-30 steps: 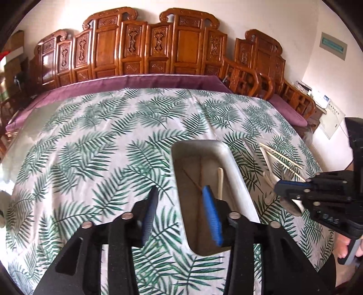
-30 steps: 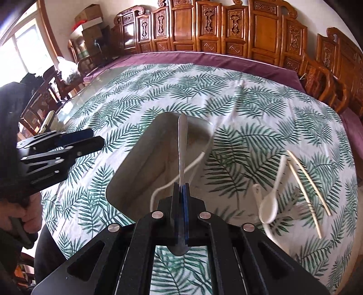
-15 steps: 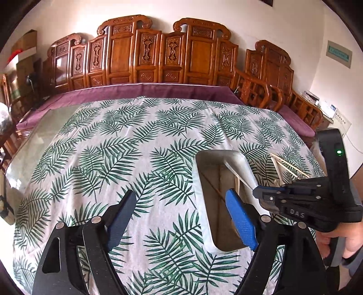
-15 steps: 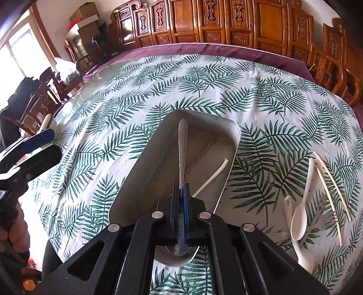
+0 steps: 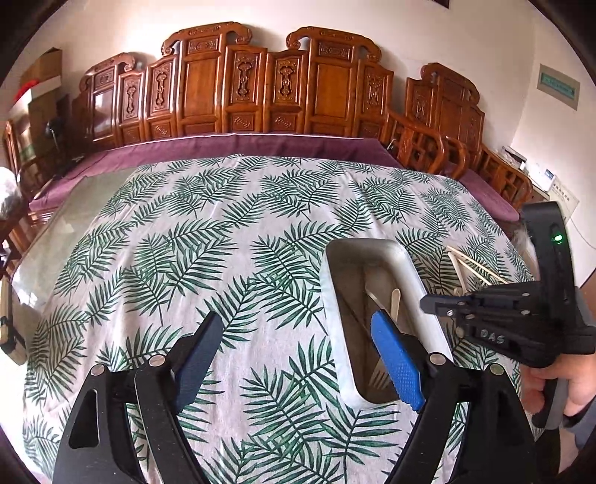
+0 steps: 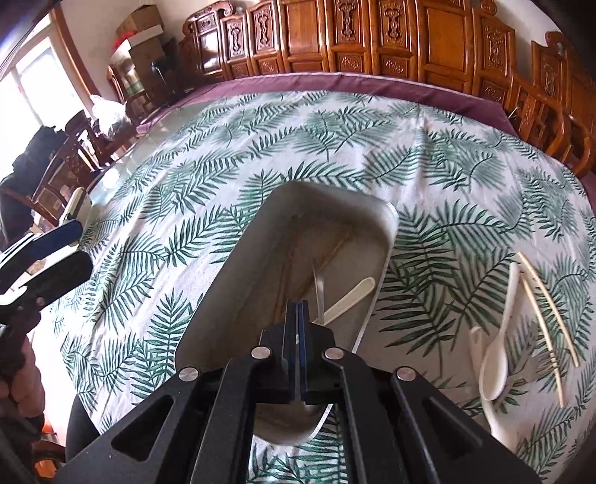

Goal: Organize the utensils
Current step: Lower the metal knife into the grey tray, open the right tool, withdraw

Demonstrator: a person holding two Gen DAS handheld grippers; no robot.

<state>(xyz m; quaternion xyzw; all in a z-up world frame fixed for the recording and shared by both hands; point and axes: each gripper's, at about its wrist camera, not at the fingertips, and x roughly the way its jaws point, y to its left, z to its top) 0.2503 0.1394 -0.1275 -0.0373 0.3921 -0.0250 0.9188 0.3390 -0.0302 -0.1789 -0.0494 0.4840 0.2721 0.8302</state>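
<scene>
leafy tablecloth [image 6: 372,149] under metal tray [image 6: 260,268]

wall: white [image 5: 111,41], small green sign at right [image 5: 557,86] | furniture: row of carved wooden chairs [image 5: 260,85] along far side | desk: glass top, purple cloth [image 5: 223,147] under palm-leaf cloth [image 5: 208,238] | storage: cardboard boxes [image 6: 139,26] stacked in corner | light: daylight from window at left [image 6: 26,82]

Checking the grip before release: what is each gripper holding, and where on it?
Right gripper: shut on a metal spoon, gripping near its bowl. Left gripper: open, holding nothing.
</scene>
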